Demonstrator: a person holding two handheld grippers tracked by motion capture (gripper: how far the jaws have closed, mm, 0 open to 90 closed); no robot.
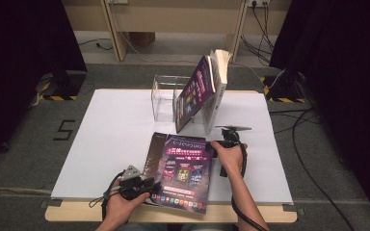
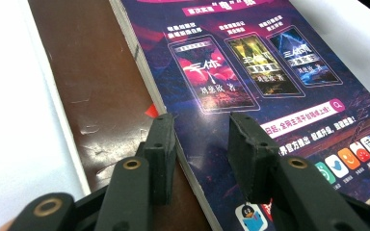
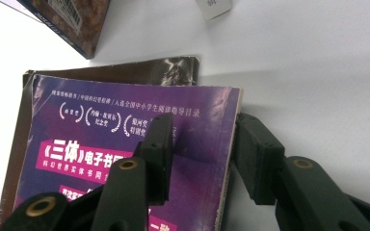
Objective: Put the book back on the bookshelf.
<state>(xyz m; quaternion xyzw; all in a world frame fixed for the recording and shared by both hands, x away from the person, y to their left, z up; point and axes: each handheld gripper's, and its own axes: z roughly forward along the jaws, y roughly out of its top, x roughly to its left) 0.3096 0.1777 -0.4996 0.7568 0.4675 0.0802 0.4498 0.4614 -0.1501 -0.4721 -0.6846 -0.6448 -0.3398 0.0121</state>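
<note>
place: recording lab or studio | shown by: table (image 1: 106, 144) covered in white board, black curtains (image 1: 24, 38) hung at both sides, hazard-taped stand feet (image 1: 58, 96), cables (image 1: 313, 173) trailed over grey carpet
</note>
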